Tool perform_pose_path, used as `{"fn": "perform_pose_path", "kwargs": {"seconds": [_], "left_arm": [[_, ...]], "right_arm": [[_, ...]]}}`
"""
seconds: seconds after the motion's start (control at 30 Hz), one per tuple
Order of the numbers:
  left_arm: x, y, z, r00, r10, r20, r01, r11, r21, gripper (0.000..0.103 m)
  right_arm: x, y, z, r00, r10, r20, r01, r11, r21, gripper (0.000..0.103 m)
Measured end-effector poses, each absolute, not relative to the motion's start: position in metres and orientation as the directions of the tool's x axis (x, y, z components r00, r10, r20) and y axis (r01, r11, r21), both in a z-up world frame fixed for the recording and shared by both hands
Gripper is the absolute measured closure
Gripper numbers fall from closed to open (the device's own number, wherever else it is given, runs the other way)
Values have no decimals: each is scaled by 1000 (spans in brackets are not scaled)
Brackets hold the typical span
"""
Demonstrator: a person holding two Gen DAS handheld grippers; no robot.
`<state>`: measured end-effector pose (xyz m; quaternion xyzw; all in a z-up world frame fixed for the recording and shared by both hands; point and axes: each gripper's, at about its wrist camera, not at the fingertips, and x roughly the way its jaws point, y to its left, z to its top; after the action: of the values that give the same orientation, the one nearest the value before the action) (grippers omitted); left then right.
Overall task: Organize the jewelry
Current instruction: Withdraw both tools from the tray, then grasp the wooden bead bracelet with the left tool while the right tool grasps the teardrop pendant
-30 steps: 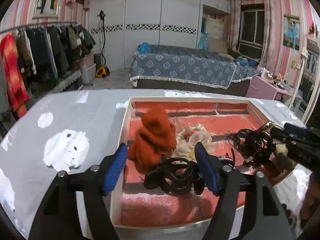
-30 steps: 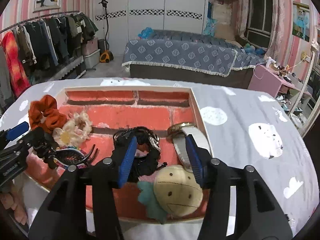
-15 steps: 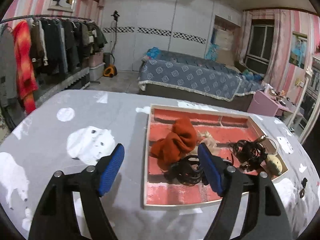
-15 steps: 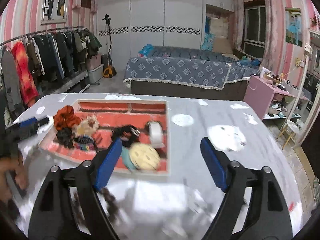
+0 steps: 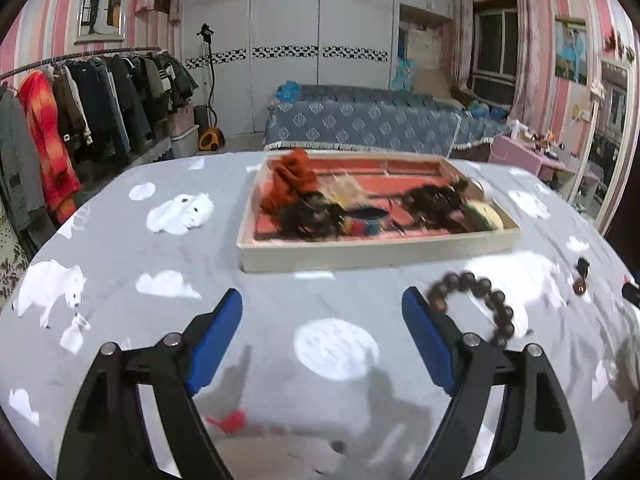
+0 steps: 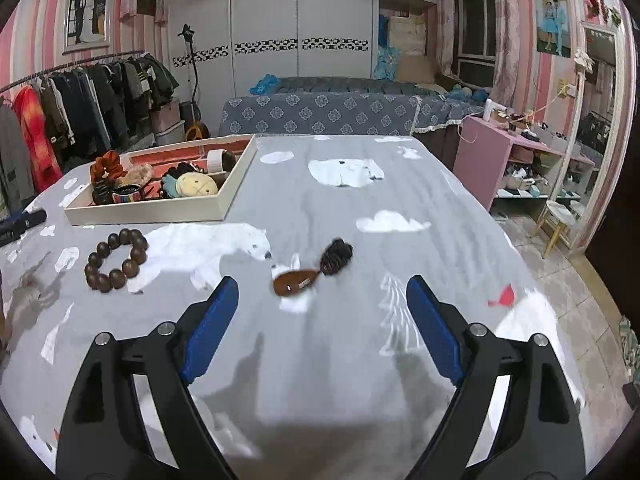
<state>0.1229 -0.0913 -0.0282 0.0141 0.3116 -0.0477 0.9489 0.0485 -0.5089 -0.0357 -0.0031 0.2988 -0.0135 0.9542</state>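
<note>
Both tongs [image 5: 322, 314] [image 6: 322, 300] open, tray [image 6: 224, 200] holding scrunchies [image 6: 105, 162]

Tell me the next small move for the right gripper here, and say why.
Probably ease the right gripper forward and down over the brown hair clip. Its jaws have just been opening and hold nothing, the clip lies loose on the tablecloth straight ahead, outside the tray, as does the bead bracelet, further left.
</note>
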Motion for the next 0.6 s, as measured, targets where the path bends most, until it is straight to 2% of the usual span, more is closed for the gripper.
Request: {"fn": "perform_pose_path", "kwargs": {"seconds": [0.6], "left_arm": [[116,-118,-36,791,-81,-606,116,993,18,22]], "right_arm": [[45,-511,-34,841,1,-541,10,1000,17,17]]}}
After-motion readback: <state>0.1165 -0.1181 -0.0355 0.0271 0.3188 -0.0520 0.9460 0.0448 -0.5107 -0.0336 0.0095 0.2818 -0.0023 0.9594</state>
